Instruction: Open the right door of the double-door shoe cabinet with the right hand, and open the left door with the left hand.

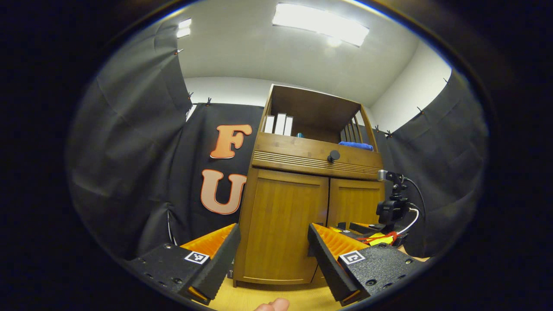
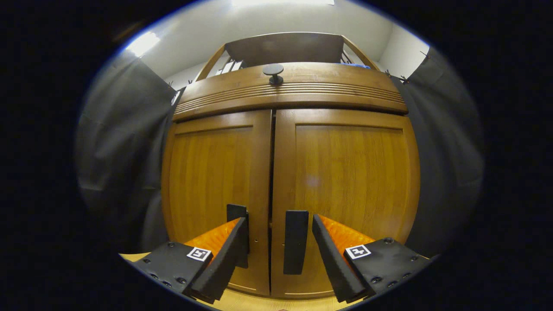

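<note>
The wooden shoe cabinet (image 1: 302, 151) stands ahead with its left door (image 1: 281, 224) and right door (image 1: 354, 203) both closed. My left gripper (image 1: 273, 229) is open and hangs a little way in front of the left door, holding nothing. In the right gripper view the left door (image 2: 207, 172) and right door (image 2: 350, 172) are close up. The right door's dark vertical handle (image 2: 296, 242) lies between the fingers of my open right gripper (image 2: 276, 222). The left door's handle (image 2: 236, 216) is partly hidden behind one finger. From the left gripper view, the right gripper (image 1: 358, 231) is low against the right door.
Above the doors is a drawer front with a round dark knob (image 1: 333, 156). The open shelf on top holds white books (image 1: 278, 124) and a blue cloth (image 1: 355, 145). Black curtains hang on both sides. The cabinet stands on a wooden floor (image 1: 259, 298).
</note>
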`<state>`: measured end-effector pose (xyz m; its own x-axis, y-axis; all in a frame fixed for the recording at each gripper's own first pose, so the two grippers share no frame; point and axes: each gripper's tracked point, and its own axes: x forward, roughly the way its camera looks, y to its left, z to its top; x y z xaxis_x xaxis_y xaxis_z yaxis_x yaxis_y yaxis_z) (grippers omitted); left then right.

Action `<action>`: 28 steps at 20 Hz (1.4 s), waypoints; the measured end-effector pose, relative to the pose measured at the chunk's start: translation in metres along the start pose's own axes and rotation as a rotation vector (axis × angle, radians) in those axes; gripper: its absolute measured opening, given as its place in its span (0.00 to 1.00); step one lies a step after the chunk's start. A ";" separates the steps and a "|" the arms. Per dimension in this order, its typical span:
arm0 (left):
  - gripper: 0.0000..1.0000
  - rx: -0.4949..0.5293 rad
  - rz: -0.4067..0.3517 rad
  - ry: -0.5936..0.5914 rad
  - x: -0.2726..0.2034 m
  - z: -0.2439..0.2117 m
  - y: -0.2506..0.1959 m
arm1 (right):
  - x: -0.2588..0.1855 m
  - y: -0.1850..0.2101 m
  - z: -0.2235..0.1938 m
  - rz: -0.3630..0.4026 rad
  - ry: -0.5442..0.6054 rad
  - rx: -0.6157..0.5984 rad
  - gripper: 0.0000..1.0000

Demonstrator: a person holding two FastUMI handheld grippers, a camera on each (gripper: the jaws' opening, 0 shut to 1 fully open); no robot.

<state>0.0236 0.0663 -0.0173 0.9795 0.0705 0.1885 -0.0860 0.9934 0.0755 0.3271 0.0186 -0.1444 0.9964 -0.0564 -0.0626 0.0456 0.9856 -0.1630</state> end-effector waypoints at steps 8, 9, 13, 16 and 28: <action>0.94 -0.012 0.006 0.024 0.007 -0.017 0.012 | 0.029 -0.020 -0.032 -0.051 0.069 0.036 0.93; 0.94 -0.011 0.008 0.022 0.008 -0.018 0.014 | 0.031 -0.020 -0.035 -0.043 0.074 0.045 0.92; 0.94 0.007 0.028 0.025 0.007 -0.022 0.023 | 0.038 -0.023 -0.037 -0.062 0.056 0.036 0.66; 0.95 0.001 0.045 0.025 0.007 -0.024 0.030 | 0.040 -0.020 -0.039 -0.050 0.063 0.027 0.52; 0.94 0.008 0.059 0.043 0.004 -0.027 0.017 | -0.011 -0.026 -0.042 0.015 0.109 0.038 0.29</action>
<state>0.0311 0.0856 -0.0413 0.9796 0.1333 0.1505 -0.1455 0.9866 0.0734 0.3117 -0.0130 -0.1806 0.9835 -0.0562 -0.1720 0.0350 0.9917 -0.1240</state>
